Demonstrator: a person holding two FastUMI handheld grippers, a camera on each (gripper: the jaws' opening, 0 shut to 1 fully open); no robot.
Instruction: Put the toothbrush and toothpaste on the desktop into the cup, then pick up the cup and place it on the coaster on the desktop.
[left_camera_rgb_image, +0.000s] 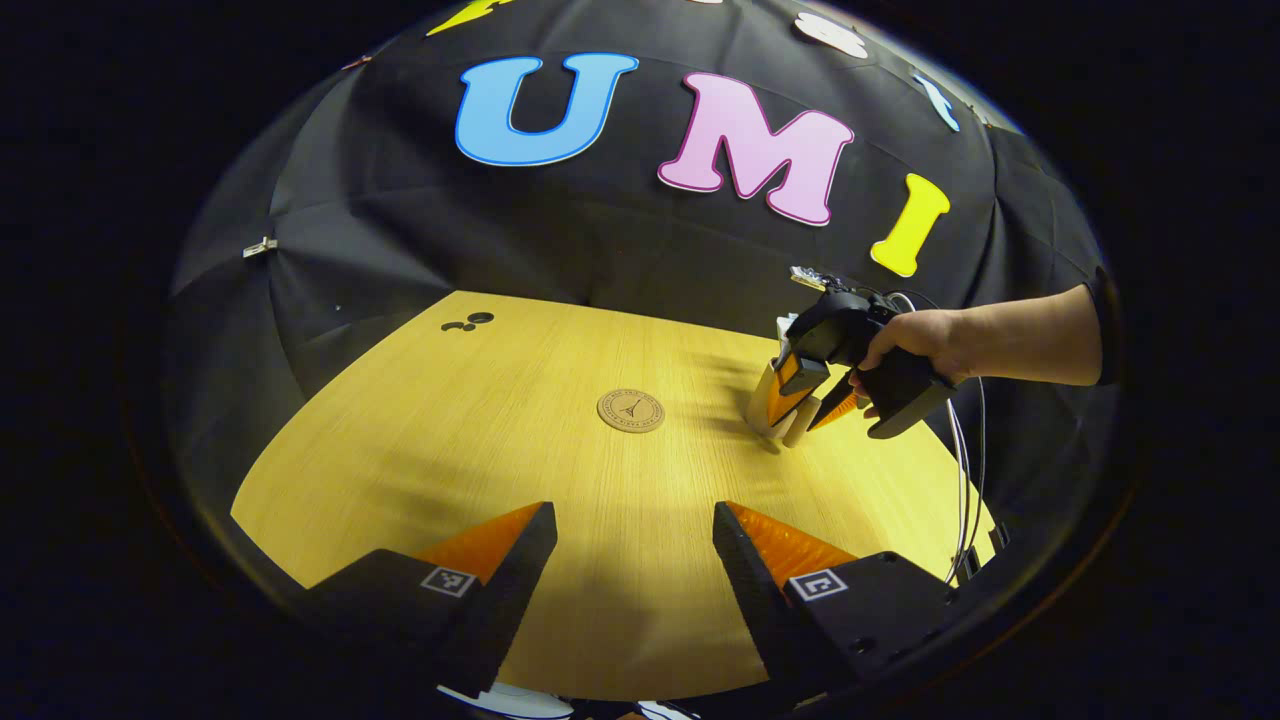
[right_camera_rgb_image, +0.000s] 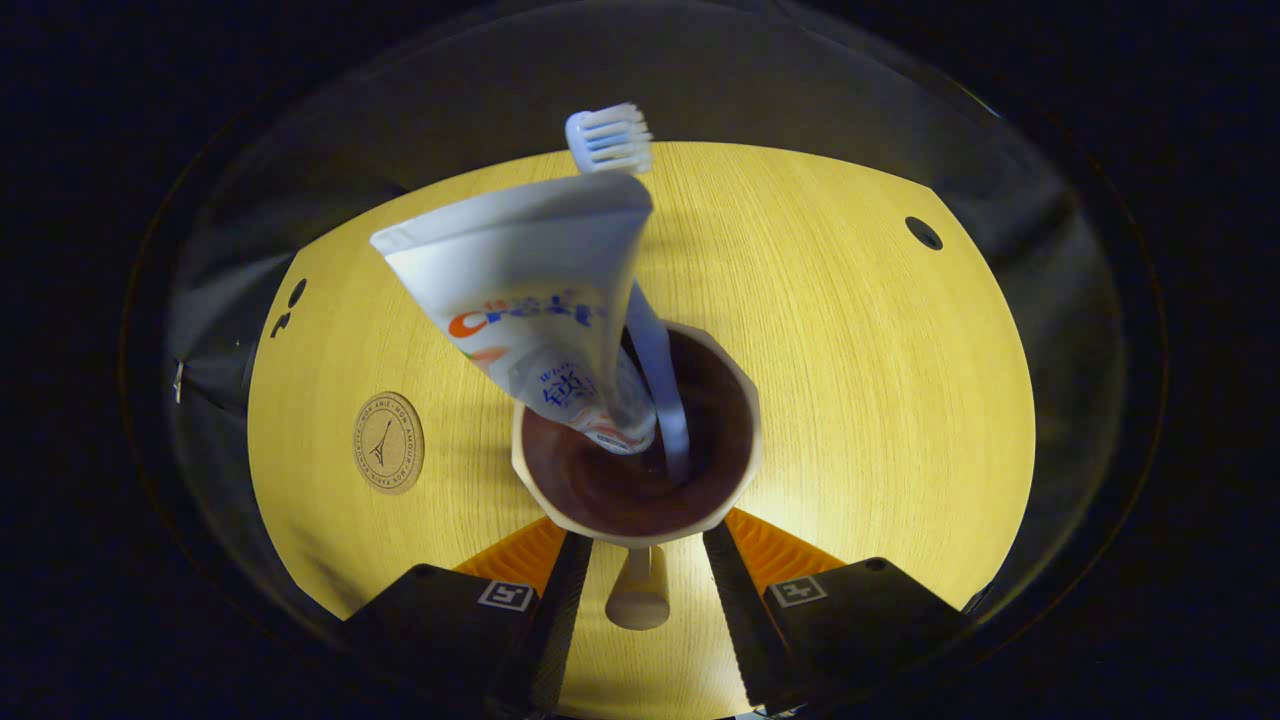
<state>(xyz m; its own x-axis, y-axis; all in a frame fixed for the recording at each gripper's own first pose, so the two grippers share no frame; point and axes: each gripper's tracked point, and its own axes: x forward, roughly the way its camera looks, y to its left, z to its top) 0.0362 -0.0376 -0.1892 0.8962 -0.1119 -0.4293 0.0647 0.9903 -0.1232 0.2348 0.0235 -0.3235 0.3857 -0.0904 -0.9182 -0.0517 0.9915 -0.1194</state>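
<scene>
The cream cup (right_camera_rgb_image: 640, 525) with a dark inside stands on the wooden desktop (right_camera_rgb_image: 880, 380). A white toothpaste tube (right_camera_rgb_image: 530, 290) and a toothbrush (right_camera_rgb_image: 610, 140) lean in it, bristles up. My right gripper (right_camera_rgb_image: 645, 545) is open at the cup's near side. Its fingers straddle the cup's handle (right_camera_rgb_image: 640, 595) with a gap on each side, and their tips are hidden under the rim. The round cork coaster (right_camera_rgb_image: 388, 442) lies left of the cup. In the left gripper view the coaster (left_camera_rgb_image: 631, 410) lies mid-table and a hand holds the right gripper (left_camera_rgb_image: 815, 400) at the cup (left_camera_rgb_image: 765, 405). My left gripper (left_camera_rgb_image: 635, 530) hangs open over bare wood.
Small dark holes (left_camera_rgb_image: 468, 322) mark the desktop's far left corner, and another hole (right_camera_rgb_image: 923, 233) shows at the far right in the right gripper view. A person's forearm (left_camera_rgb_image: 1030, 335) reaches in from the right. Cables (left_camera_rgb_image: 963, 470) hang by the table's right edge.
</scene>
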